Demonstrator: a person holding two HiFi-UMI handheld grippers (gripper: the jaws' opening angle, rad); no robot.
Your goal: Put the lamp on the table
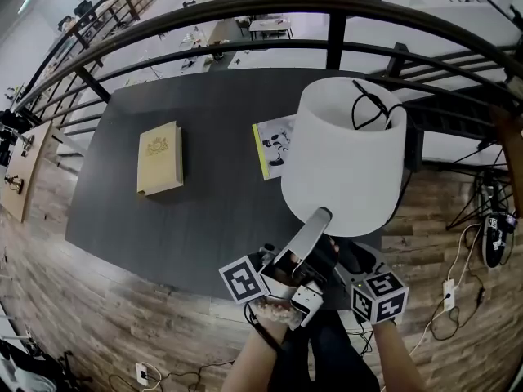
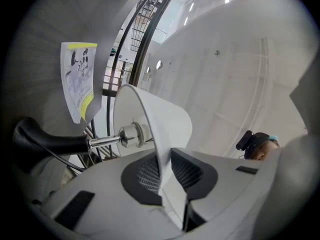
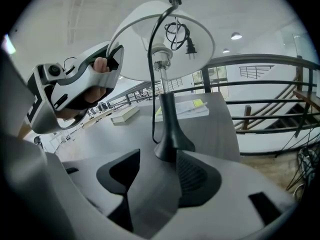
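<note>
The lamp's white shade [image 1: 343, 153] hangs over the near right part of the dark table [image 1: 204, 219], with its cord and plug [image 1: 372, 104] tucked inside. My left gripper [image 1: 323, 217] reaches up to the shade's lower rim. In the left gripper view the rim [image 2: 160, 129] runs between the jaws of the left gripper [image 2: 167, 169]; one pad lies along it and the other stands slightly off. In the right gripper view the black base [image 3: 172, 141] stands on the table just ahead of my open right gripper [image 3: 159, 156], overlapped by the right finger only. The shade hides the base in the head view.
A tan book [image 1: 159, 158] and a yellow-edged leaflet [image 1: 274, 145] lie farther back on the table. A dark curved railing [image 1: 245, 6] runs behind and to the right. Cables and a power strip [image 1: 449, 292] lie on the wooden floor at right.
</note>
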